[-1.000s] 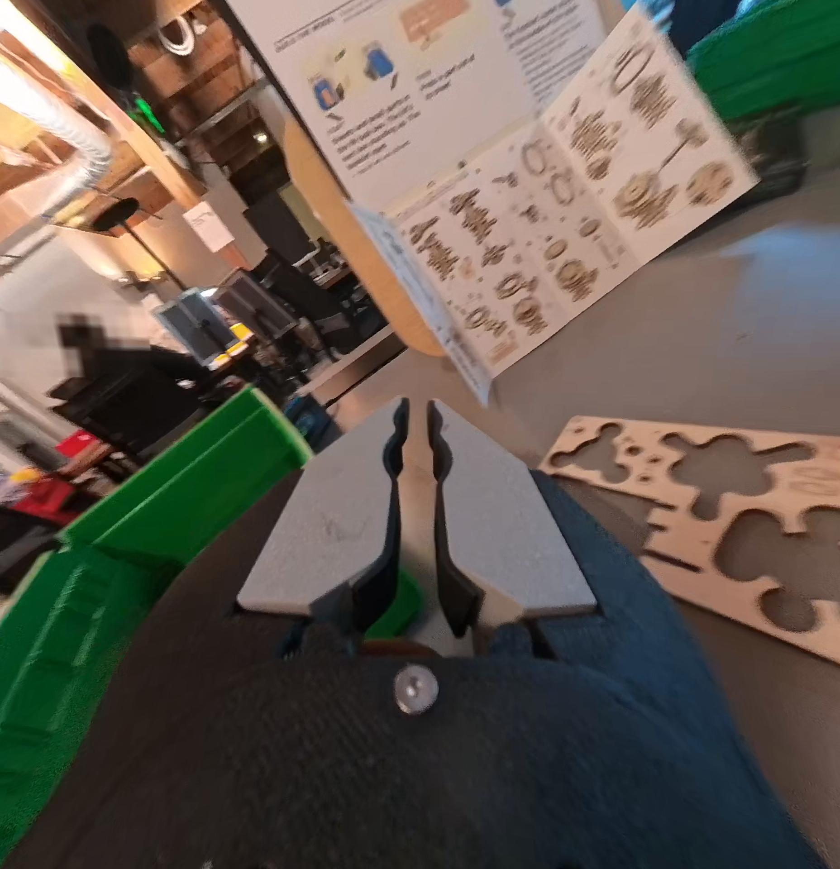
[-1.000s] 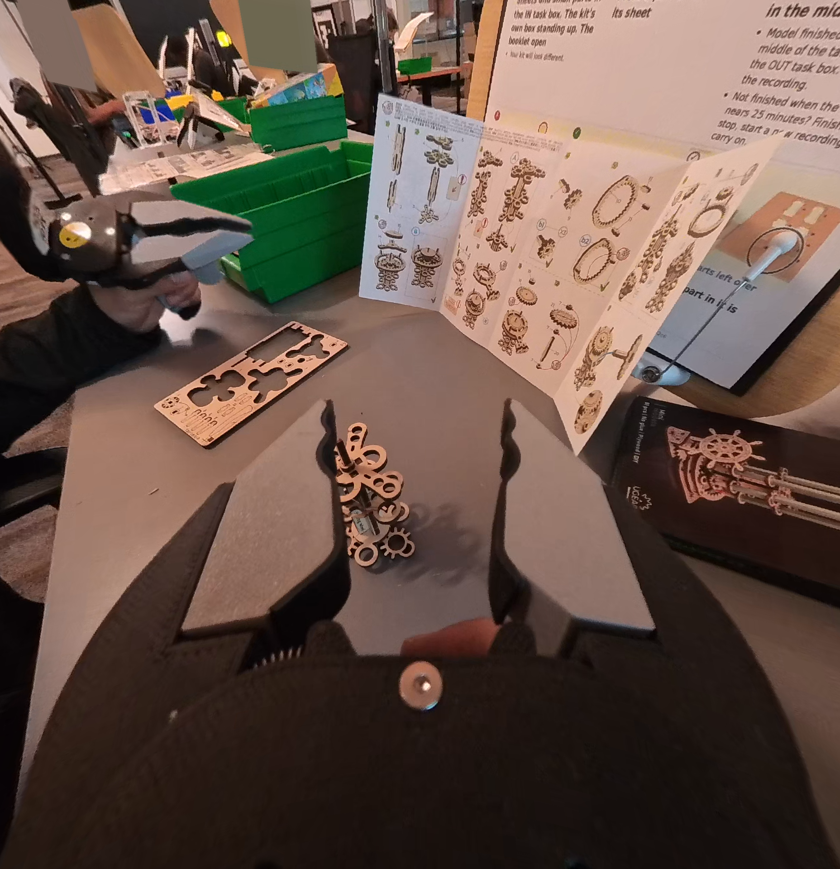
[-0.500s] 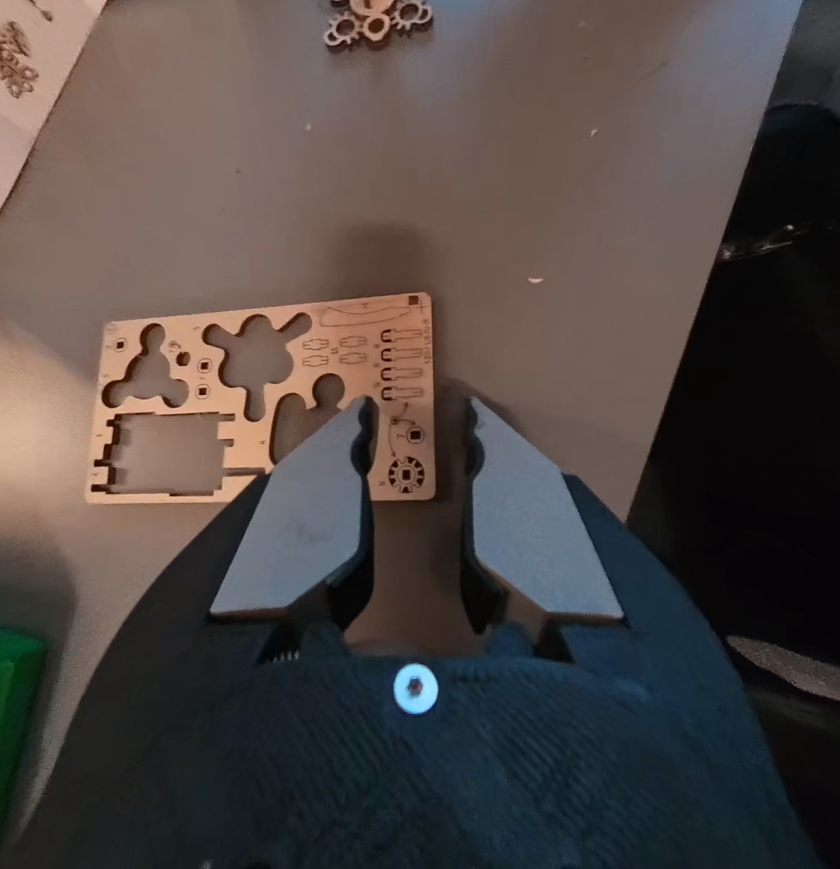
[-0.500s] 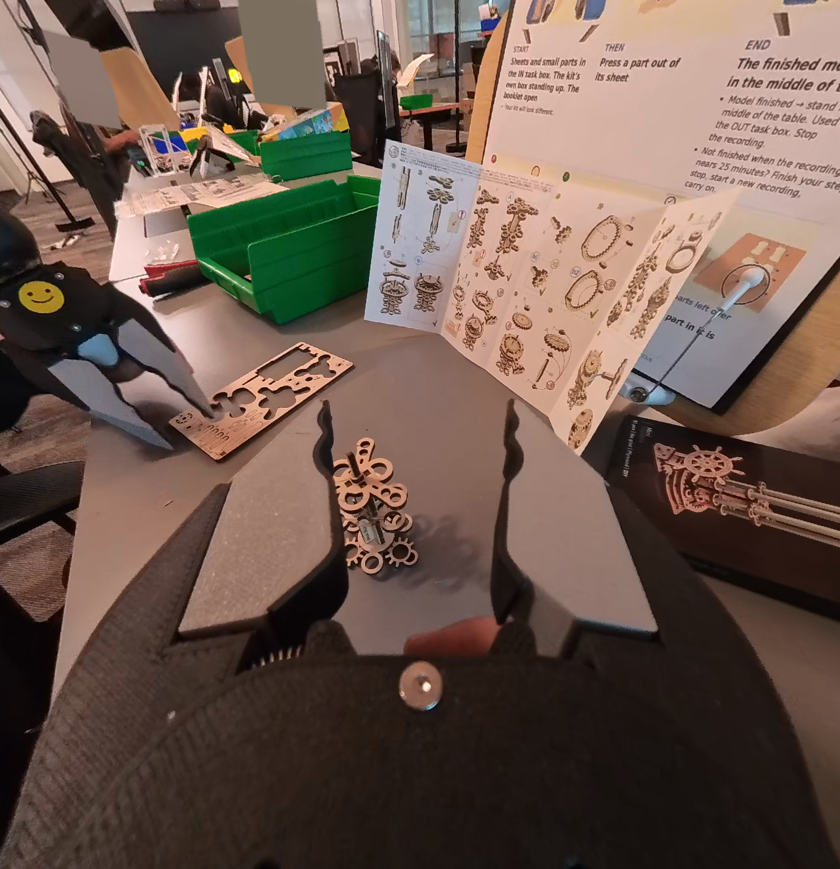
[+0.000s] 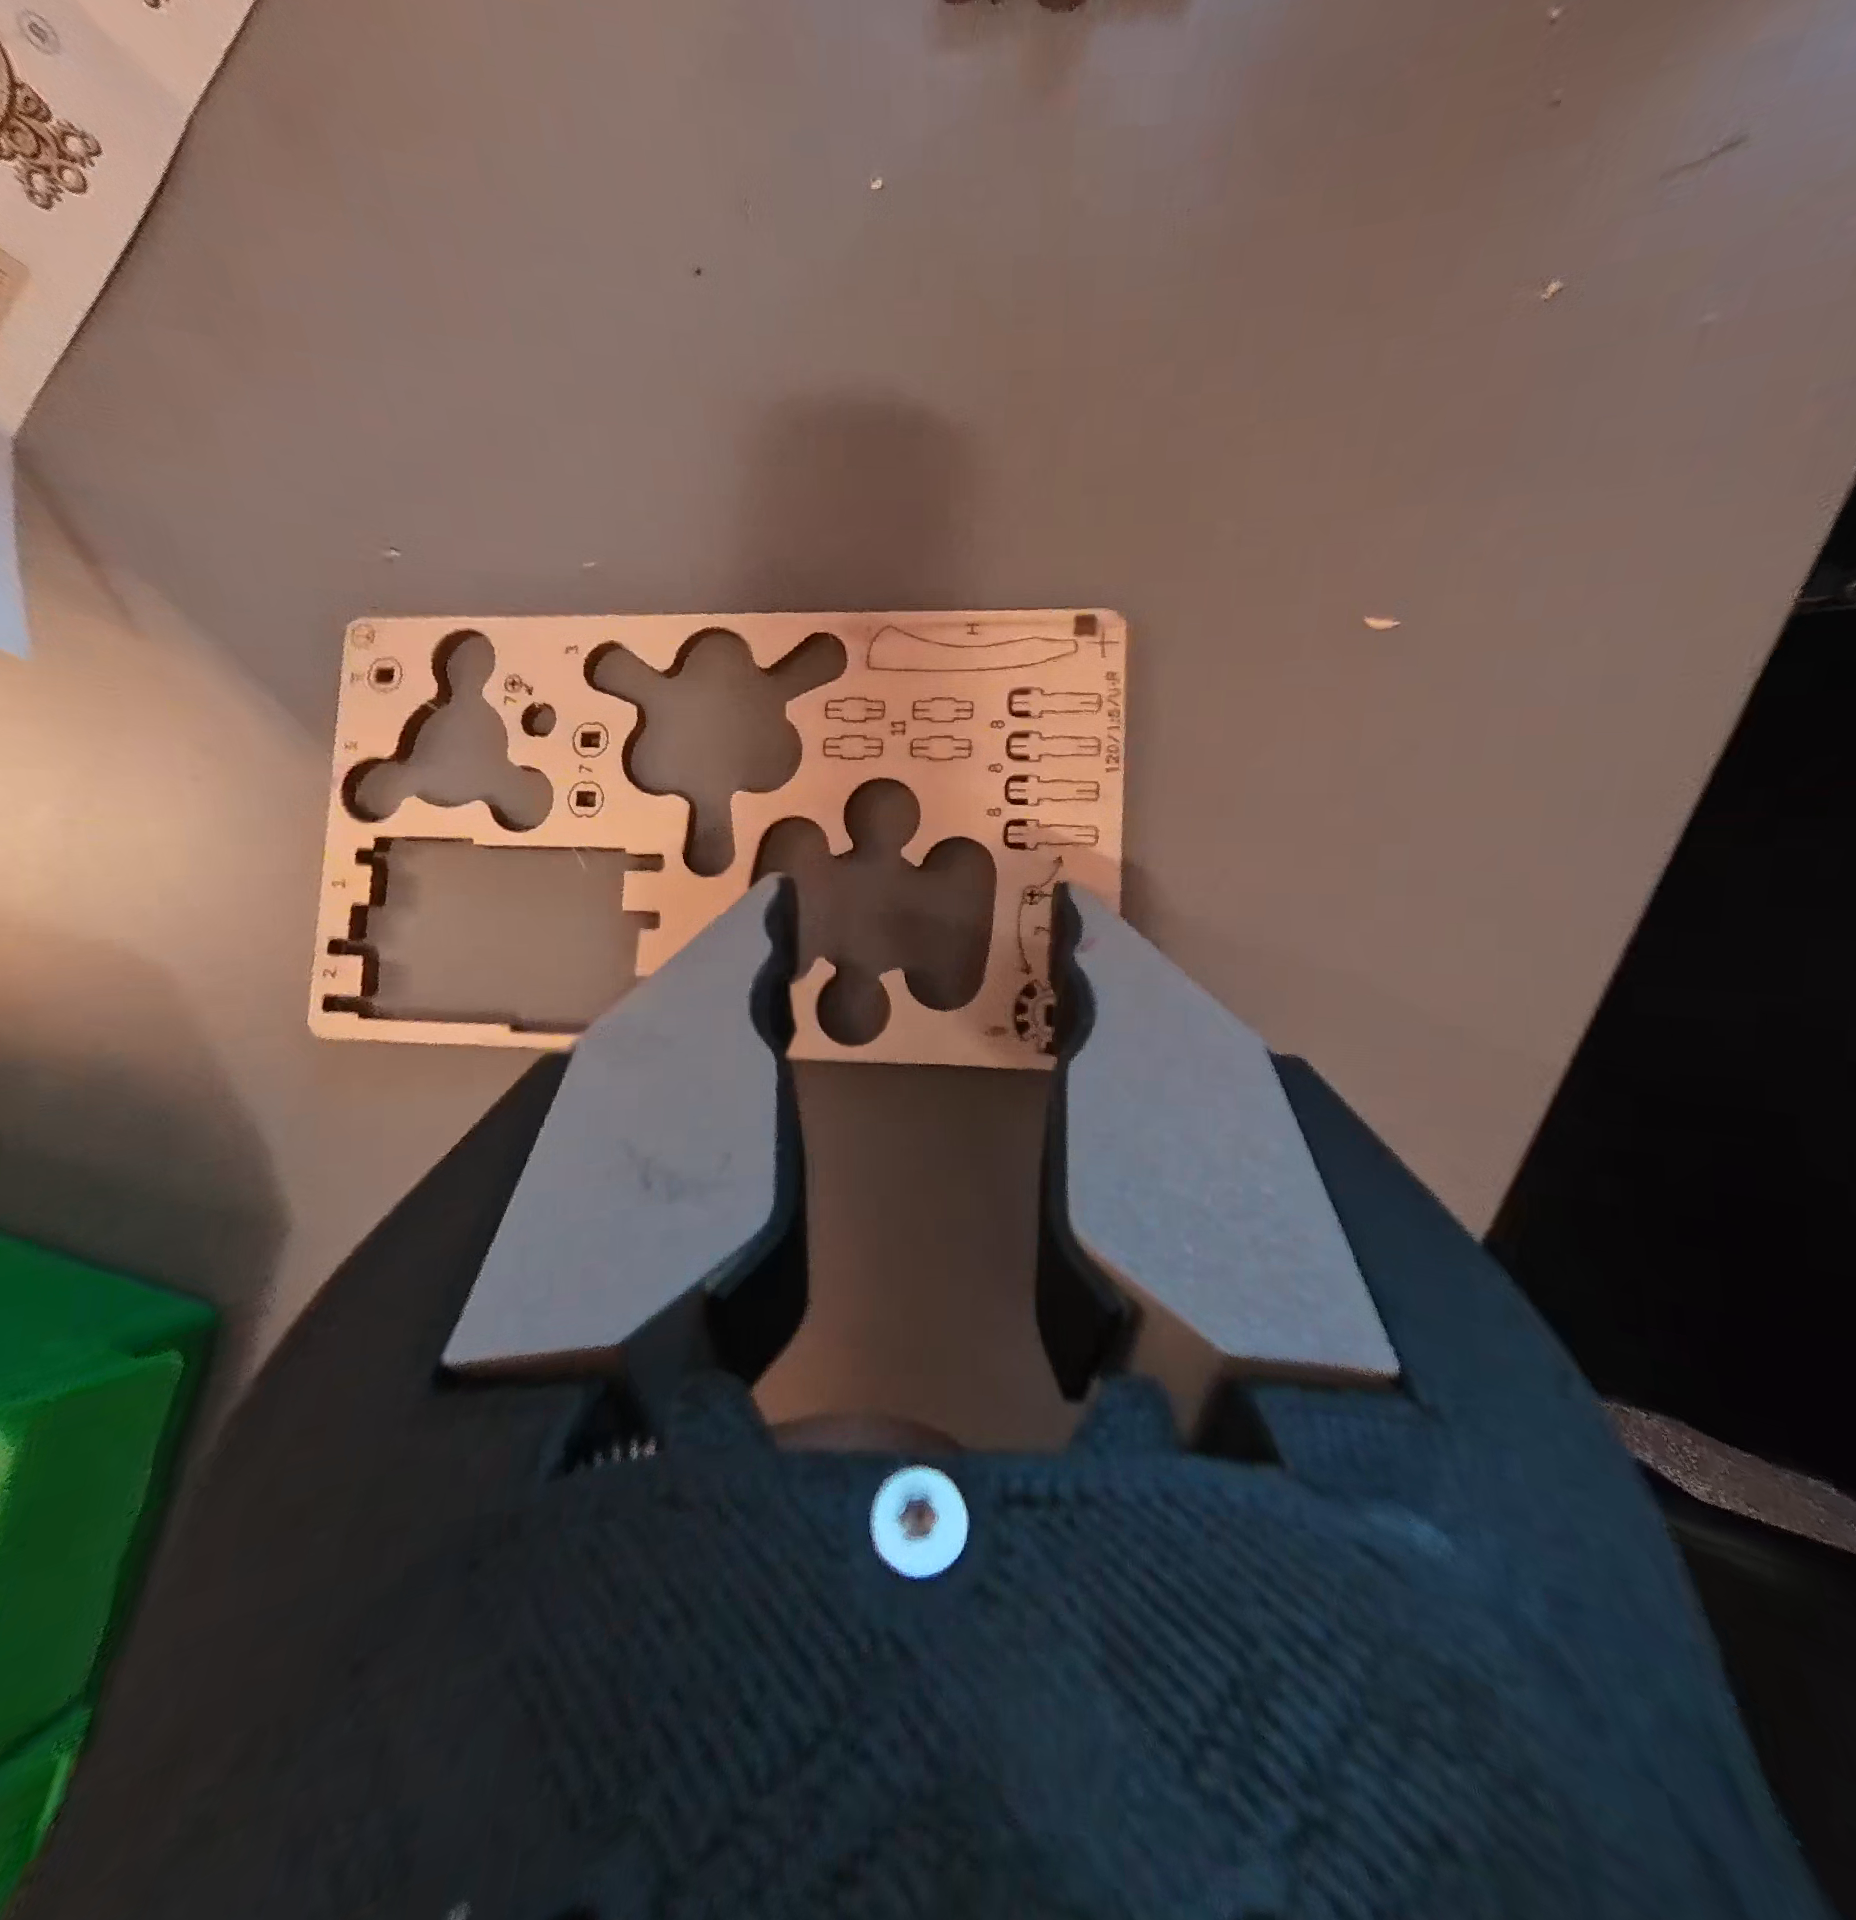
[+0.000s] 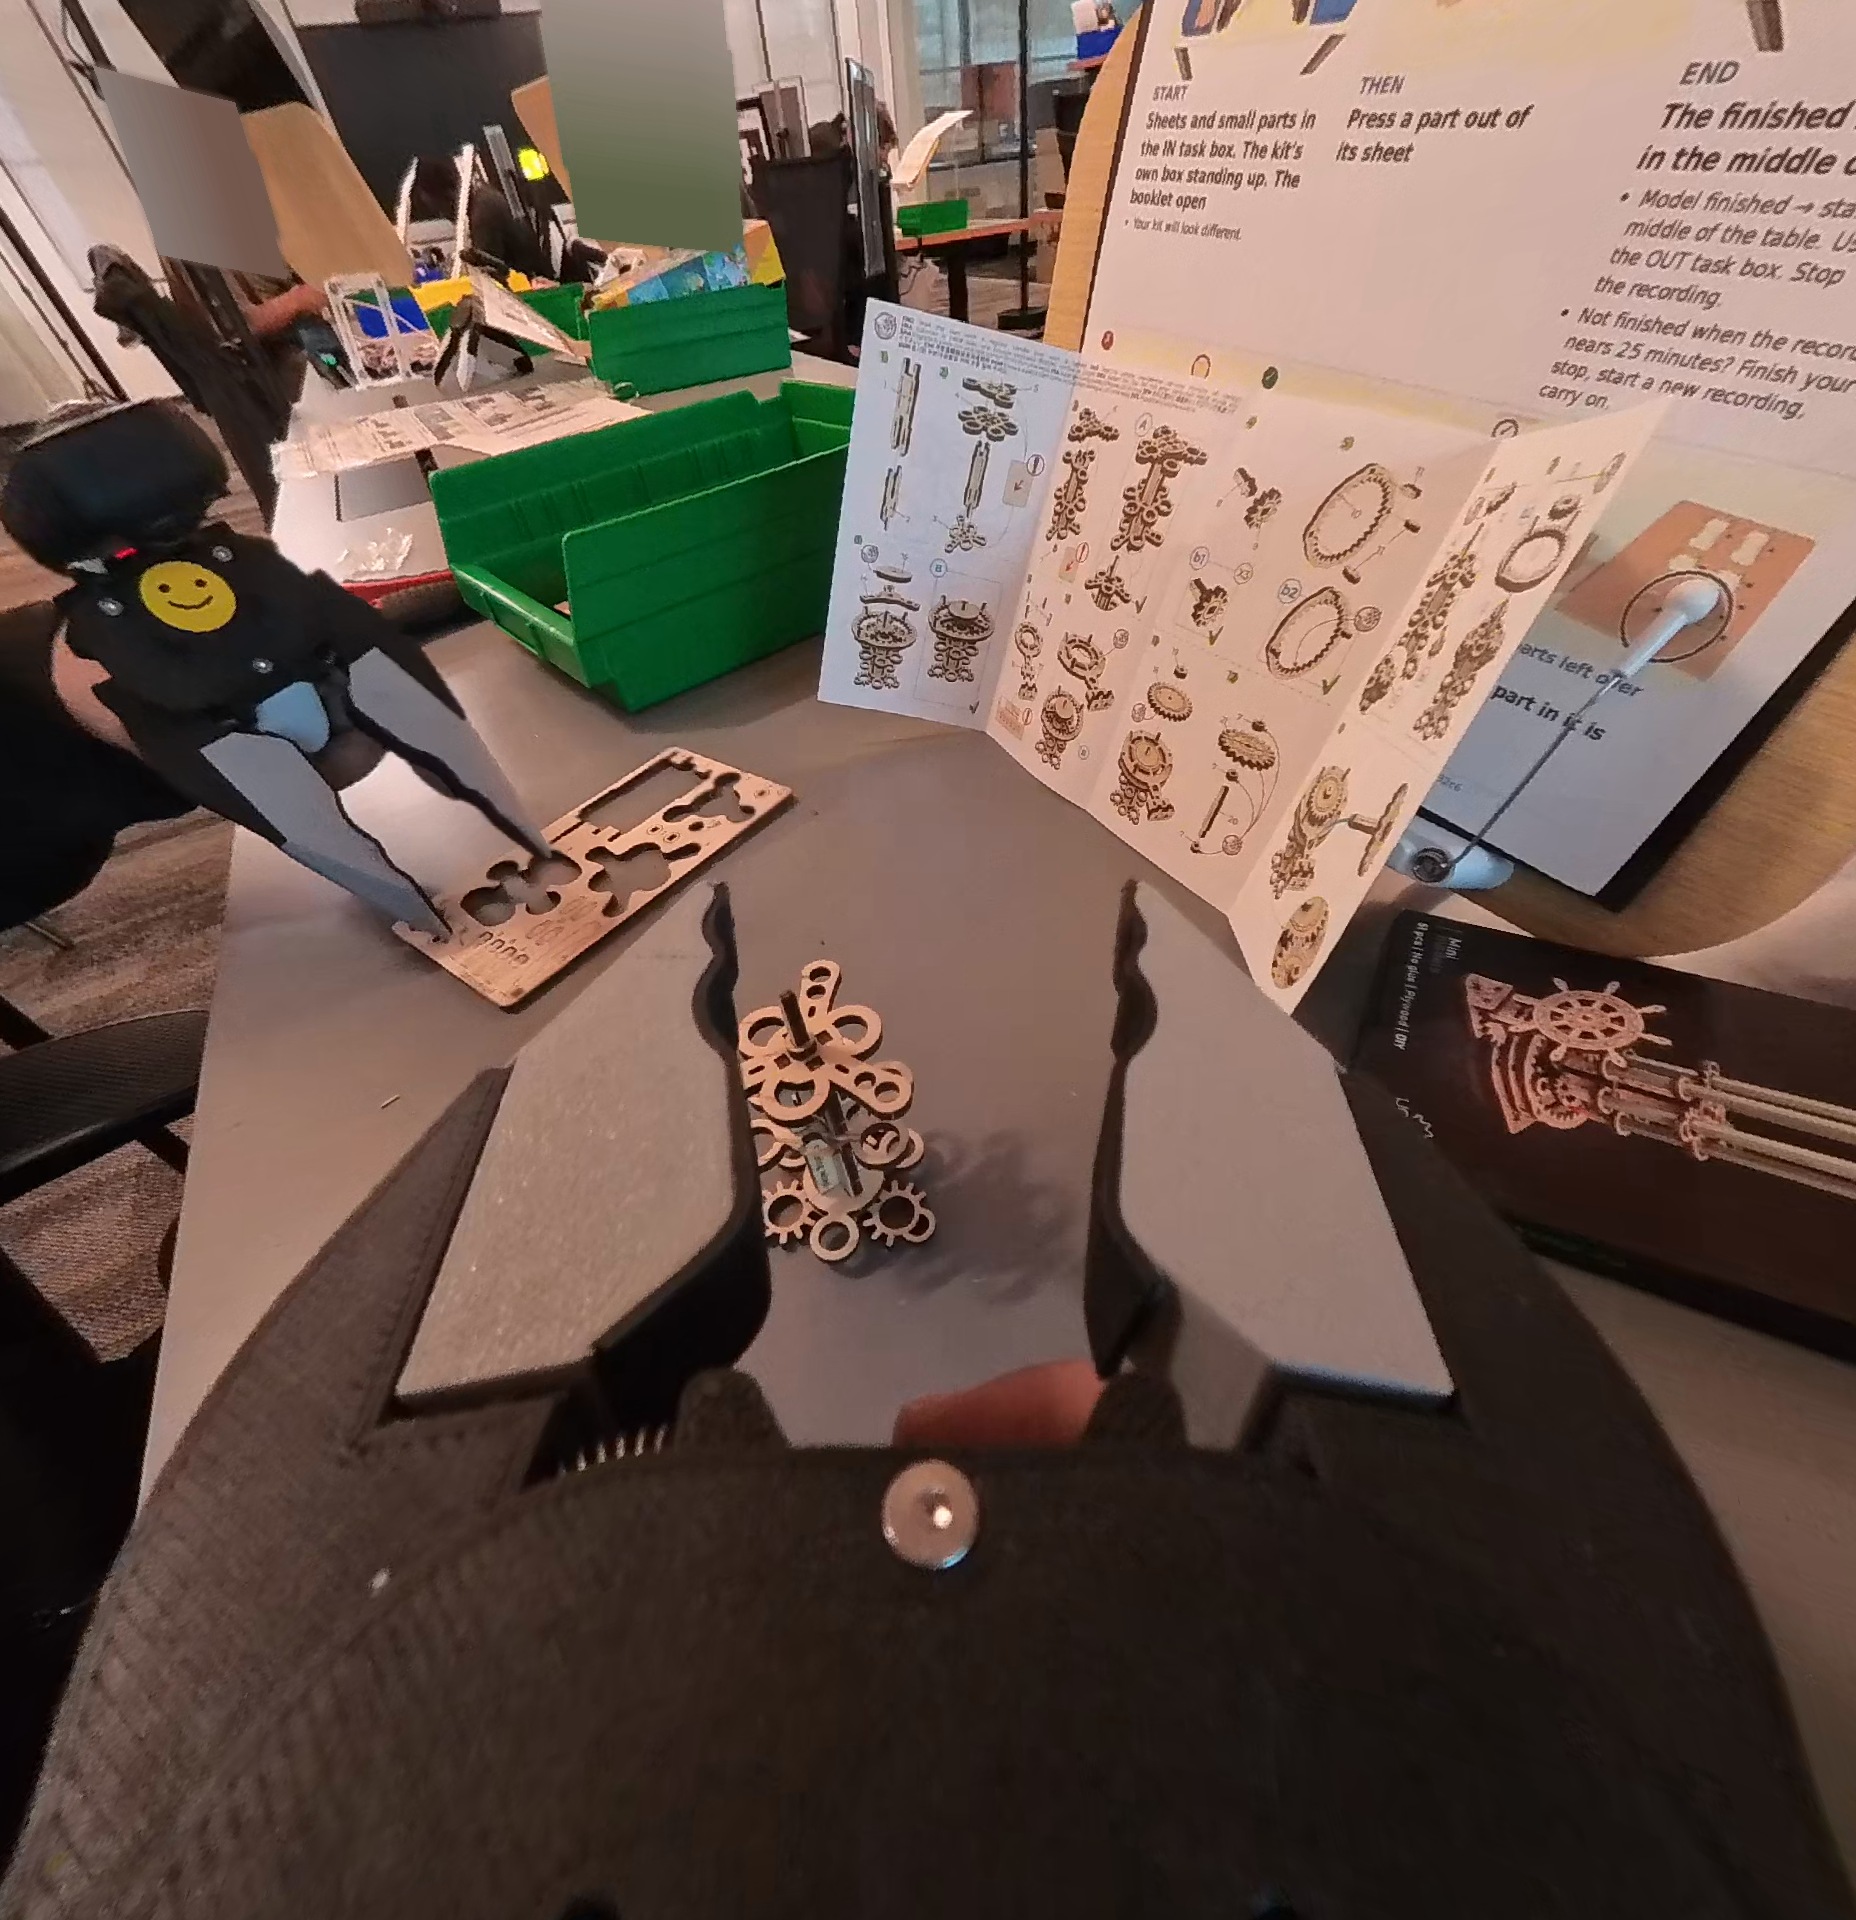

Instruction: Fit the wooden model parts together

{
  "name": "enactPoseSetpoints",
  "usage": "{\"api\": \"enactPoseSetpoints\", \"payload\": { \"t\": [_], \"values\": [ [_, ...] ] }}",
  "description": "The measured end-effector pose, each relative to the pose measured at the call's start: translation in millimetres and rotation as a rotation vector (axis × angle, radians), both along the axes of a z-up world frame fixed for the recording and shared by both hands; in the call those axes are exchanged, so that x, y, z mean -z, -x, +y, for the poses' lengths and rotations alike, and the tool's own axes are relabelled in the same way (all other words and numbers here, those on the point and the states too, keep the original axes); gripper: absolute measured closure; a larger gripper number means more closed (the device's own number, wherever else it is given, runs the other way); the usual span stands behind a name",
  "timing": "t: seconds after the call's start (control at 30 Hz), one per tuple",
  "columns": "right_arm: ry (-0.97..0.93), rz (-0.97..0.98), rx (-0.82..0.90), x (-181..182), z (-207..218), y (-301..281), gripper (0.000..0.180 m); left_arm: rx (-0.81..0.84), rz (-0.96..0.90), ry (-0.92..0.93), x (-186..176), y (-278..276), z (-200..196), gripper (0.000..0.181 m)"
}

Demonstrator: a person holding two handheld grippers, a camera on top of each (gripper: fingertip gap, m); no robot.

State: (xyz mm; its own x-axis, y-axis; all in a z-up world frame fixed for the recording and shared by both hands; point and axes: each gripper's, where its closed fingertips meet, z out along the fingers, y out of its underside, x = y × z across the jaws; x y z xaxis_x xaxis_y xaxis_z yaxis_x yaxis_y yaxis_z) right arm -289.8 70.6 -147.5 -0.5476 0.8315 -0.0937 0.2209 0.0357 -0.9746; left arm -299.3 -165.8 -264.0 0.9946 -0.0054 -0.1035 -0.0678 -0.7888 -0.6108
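The left gripper (image 5: pixel 916 940) hangs over the plywood parts sheet (image 5: pixel 726 727), jaws spread and empty, tips at the sheet's near edge; the sheet lies flat near the desk's (image 5: pixel 1215 364) left edge, most large shapes already punched out, small pegs and a little gear still held in it. The right gripper (image 6: pixel 922 997) is also parted, holding nothing, with the part-built wooden model (image 6: pixel 828 1117) standing on the desk between its fingers — untouched. Sheet and model look light, stiff and brittle; I judge the sheet best pinned at its solid border and the model taken low, by its base discs. The sheet, the folded instruction booklet (image 6: pixel 1163 623) and the dark kit box (image 6: pixel 1651 1122) carry print; none is repeated here.
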Motion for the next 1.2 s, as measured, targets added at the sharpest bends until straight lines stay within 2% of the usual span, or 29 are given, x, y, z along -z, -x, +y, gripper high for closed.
{"api": "enactPoseSetpoints", "payload": {
  "t": [0.13, 0.27, 0.53, 0.73, 0.77, 0.97, 1.2],
  "values": [
    [0.008, -0.003, 0.002, 0, 2, 0, 0.109, 0.007, -0.057, -0.002, 1, -2, 5, 0.134],
    [0.004, -0.005, 0.001, 1, 1, 1, 0.109, -0.028, -0.105, -0.017, 2, -2, 8, 0.117],
    [0.002, -0.007, -0.011, 1, -3, 0, 0.109, -0.113, -0.137, -0.033, 6, -8, 10, 0.117],
    [0.003, 0.000, -0.013, -1, -3, -1, 0.110, -0.154, -0.158, -0.043, 5, 0, 12, 0.131],
    [0.005, 0.002, -0.013, -2, -3, -2, 0.110, -0.142, -0.165, -0.042, 4, 0, 12, 0.159],
    [0.001, 0.009, -0.034, -3, -7, -4, 0.109, -0.138, -0.161, -0.063, 4, 3, 11, 0.161],
    [-0.003, 0.076, -0.146, -16, -32, -20, 0.109, -0.149, -0.049, -0.117, -11, 9, 10, 0.161]
  ]
}}
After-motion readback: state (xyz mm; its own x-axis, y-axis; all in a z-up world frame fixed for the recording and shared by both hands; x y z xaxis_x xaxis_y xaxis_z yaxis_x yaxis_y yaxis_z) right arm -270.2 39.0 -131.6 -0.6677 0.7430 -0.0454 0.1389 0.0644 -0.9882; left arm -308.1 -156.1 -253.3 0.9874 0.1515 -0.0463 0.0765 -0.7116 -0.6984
